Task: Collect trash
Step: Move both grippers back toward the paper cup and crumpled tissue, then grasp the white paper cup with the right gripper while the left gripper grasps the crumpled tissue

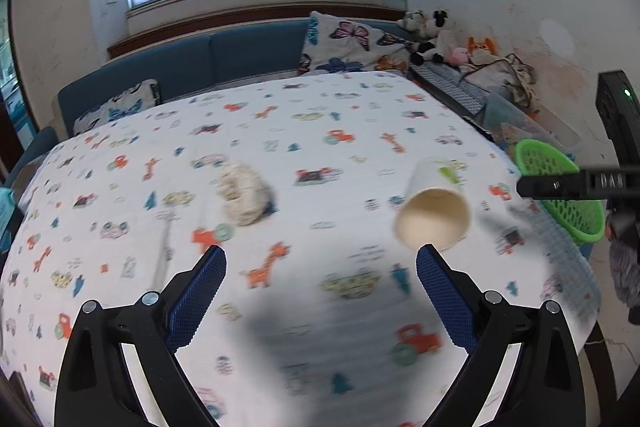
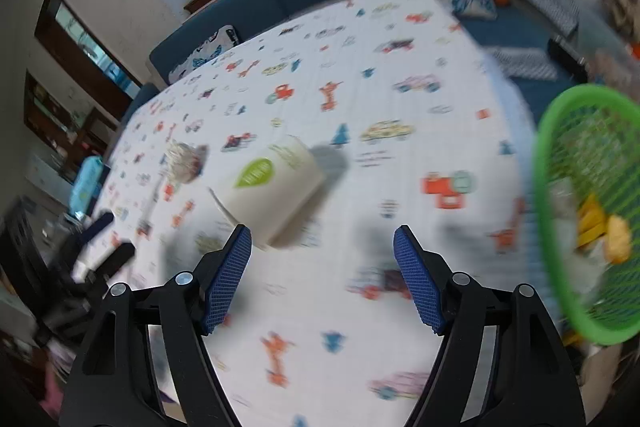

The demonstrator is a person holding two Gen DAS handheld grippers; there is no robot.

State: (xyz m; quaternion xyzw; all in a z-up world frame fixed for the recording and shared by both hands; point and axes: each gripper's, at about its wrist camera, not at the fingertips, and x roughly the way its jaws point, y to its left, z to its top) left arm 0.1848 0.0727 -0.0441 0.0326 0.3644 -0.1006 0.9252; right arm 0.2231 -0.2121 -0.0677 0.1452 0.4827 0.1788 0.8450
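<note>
A white paper cup [image 1: 436, 207] with a green mark lies on its side on the patterned tablecloth, its mouth toward my left gripper; it also shows in the right wrist view [image 2: 272, 187]. A crumpled pale paper ball [image 1: 244, 195] lies left of the cup and shows farther off in the right wrist view [image 2: 182, 161]. My left gripper [image 1: 320, 259] is open and empty, its right fingertip just below the cup. My right gripper [image 2: 322, 241] is open and empty, its left fingertip close to the cup. A green mesh basket [image 2: 592, 203] holding several scraps stands at the table's right edge.
The basket also shows in the left wrist view [image 1: 560, 187], behind the other gripper's black body [image 1: 580, 183]. The table [image 1: 320, 107] carries a white cloth with cartoon prints. A blue sofa [image 1: 224, 55] with butterfly cushions and plush toys [image 1: 432, 35] runs behind and right.
</note>
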